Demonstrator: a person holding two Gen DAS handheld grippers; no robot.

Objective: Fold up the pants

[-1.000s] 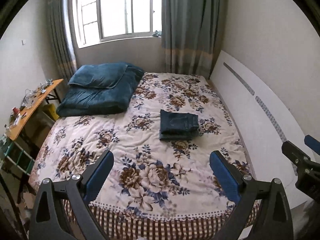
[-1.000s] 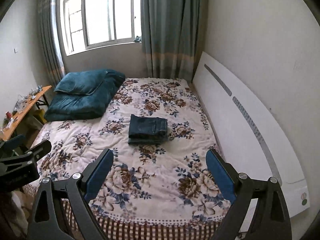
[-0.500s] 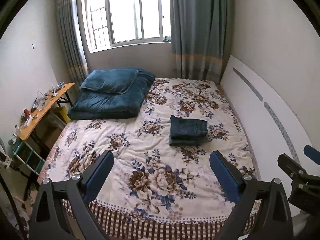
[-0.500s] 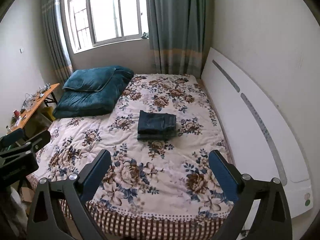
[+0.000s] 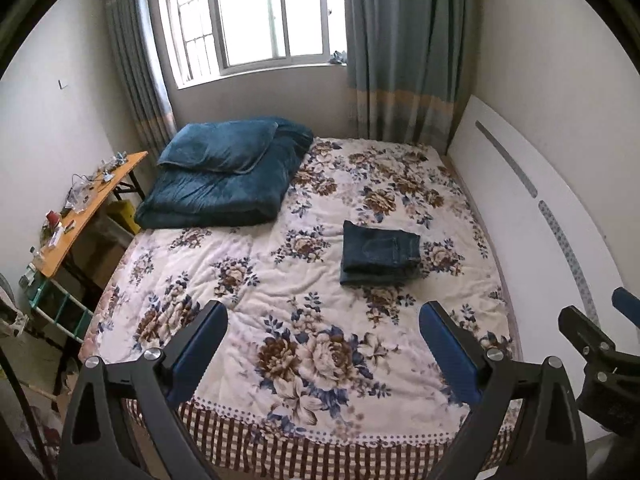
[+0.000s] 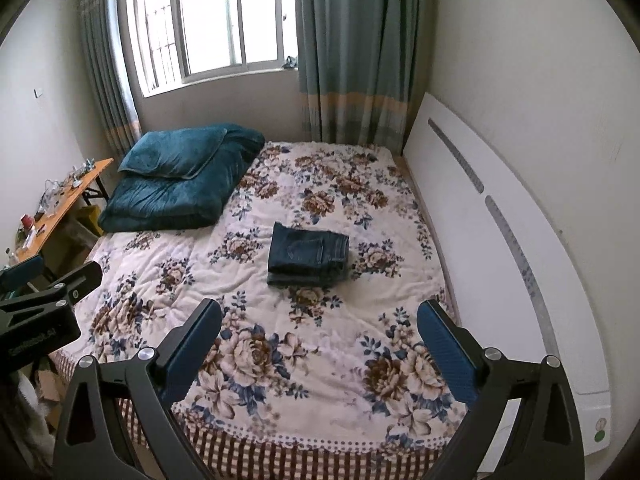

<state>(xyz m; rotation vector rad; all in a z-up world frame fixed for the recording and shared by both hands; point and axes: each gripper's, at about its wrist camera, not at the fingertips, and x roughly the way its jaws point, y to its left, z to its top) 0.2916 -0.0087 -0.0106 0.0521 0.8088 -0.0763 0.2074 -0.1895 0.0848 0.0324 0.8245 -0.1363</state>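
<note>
Dark blue jeans (image 5: 380, 254) lie folded in a neat stack on the floral bedspread (image 5: 280, 280), right of the bed's middle; they also show in the right wrist view (image 6: 308, 254). My left gripper (image 5: 323, 344) is open and empty, held above the bed's near edge, well short of the jeans. My right gripper (image 6: 319, 340) is open and empty too, at a similar distance. Each gripper shows at the edge of the other's view.
A folded teal quilt with a pillow (image 5: 228, 176) lies at the bed's far left. A white headboard panel (image 5: 532, 216) runs along the right wall. A cluttered wooden desk (image 5: 80, 208) stands left of the bed. Window and curtains are behind.
Both grippers have pulled back and up from the bed, so more of the room and the bed's near edge shows. The folded jeans have not moved.
</note>
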